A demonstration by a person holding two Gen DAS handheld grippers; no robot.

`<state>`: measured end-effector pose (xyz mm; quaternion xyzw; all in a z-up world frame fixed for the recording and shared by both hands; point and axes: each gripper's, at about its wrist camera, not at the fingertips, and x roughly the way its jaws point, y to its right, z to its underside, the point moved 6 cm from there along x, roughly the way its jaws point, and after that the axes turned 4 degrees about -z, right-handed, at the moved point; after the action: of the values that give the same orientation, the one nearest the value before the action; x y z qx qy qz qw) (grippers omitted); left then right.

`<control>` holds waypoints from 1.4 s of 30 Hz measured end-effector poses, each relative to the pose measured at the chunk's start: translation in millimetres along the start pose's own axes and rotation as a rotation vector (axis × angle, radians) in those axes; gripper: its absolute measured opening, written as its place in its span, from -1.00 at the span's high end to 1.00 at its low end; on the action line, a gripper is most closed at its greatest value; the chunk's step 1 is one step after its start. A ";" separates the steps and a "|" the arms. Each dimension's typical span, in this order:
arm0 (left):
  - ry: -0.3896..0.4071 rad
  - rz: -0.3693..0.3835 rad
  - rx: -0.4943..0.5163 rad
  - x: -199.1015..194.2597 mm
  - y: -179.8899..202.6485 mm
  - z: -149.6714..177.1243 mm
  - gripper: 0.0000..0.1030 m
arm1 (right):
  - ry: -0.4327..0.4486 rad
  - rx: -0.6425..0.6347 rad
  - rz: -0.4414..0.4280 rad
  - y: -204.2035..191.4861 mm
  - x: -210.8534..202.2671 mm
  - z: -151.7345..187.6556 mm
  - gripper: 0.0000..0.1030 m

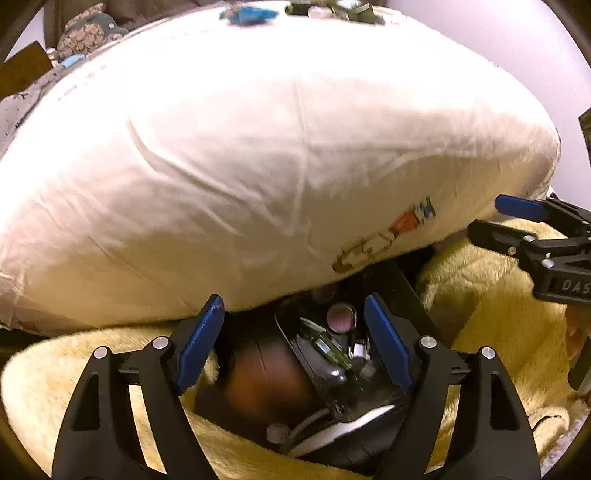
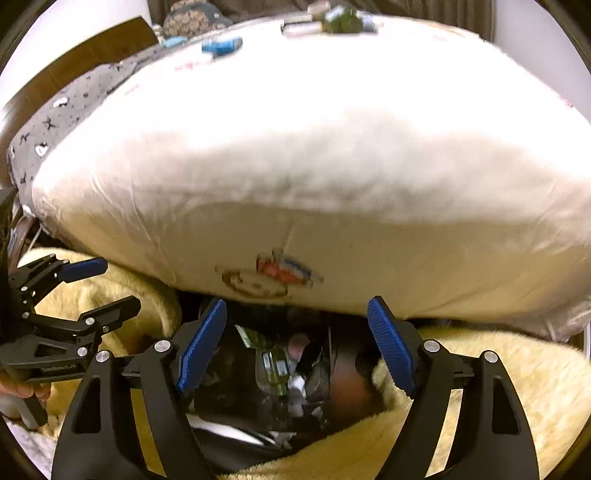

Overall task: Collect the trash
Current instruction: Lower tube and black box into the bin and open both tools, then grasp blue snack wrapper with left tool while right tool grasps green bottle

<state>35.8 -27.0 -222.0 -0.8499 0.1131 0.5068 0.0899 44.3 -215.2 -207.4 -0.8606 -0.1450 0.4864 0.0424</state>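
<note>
A black bag [image 1: 408, 291] gapes open below both grippers, under the edge of a big white pillow [image 1: 258, 166]. Inside it lie a green bottle [image 1: 325, 347], a round lid and other scraps; the same bottle [image 2: 275, 369] shows in the right wrist view. My left gripper [image 1: 293, 314] hangs over the bag, open, with nothing between its blue pads. My right gripper [image 2: 297, 310] is also open and empty above the bag. Each shows in the other's view: the right gripper [image 1: 485, 218] and the left gripper [image 2: 122, 284]. More trash lies on the pillow's far side: a blue wrapper [image 1: 247, 15] and green bottles [image 1: 332, 9].
A yellow fluffy blanket [image 1: 498, 314] wraps around the bag on both sides. Grey patterned cloth [image 2: 74, 107] and a patterned cushion [image 1: 88, 37] lie at the far left. A person's fingers [image 1: 576, 332] hold the right gripper's handle.
</note>
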 end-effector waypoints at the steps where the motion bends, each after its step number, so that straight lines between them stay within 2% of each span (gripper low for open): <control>1: 0.014 -0.004 0.000 -5.0 -0.6 -3.9 -0.45 | 0.018 -0.006 0.003 -0.4 -4.9 -4.9 -0.56; 7: 0.134 -0.047 -0.013 -38.6 -21.4 -41.6 -0.51 | 0.161 -0.033 0.049 1.6 -42.4 -49.3 -0.58; 11: 0.200 -0.071 -0.039 -44.4 -29.5 -68.7 -0.52 | 0.246 -0.036 0.093 16.1 -56.5 -83.8 -0.58; 16: 0.269 -0.085 -0.068 -45.9 -38.5 -111.5 -0.52 | 0.319 -0.029 0.138 36.7 -53.4 -133.3 -0.58; 23: 0.368 -0.106 -0.098 -48.5 -46.2 -179.6 -0.52 | 0.367 -0.029 0.150 52.0 -31.4 -192.7 -0.58; 27: 0.377 -0.119 -0.128 -34.7 -48.4 -214.5 -0.52 | 0.378 -0.030 0.140 57.8 -14.7 -219.9 -0.58; 32: 0.342 -0.121 -0.149 -6.6 -45.5 -249.1 -0.52 | 0.394 -0.046 0.108 53.5 3.3 -250.1 -0.55; 34: 0.331 -0.144 -0.149 4.3 -44.7 -259.1 -0.52 | 0.382 -0.060 0.088 50.4 12.1 -258.9 -0.30; 36: 0.319 -0.172 -0.141 15.5 -44.5 -266.4 -0.51 | 0.367 -0.085 0.084 47.0 22.5 -266.3 -0.20; 38: 0.307 -0.188 -0.139 24.7 -45.4 -269.4 -0.50 | 0.343 -0.106 0.084 45.1 34.2 -271.6 -0.15; 42: 0.272 -0.171 -0.156 42.1 -49.2 -272.3 -0.49 | 0.291 -0.110 0.083 46.3 50.2 -273.2 -0.13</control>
<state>298.1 -56.9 -129.2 -0.9214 0.0118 0.3851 0.0503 310.3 -226.2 -115.8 -0.9282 -0.1279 0.3493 -0.0042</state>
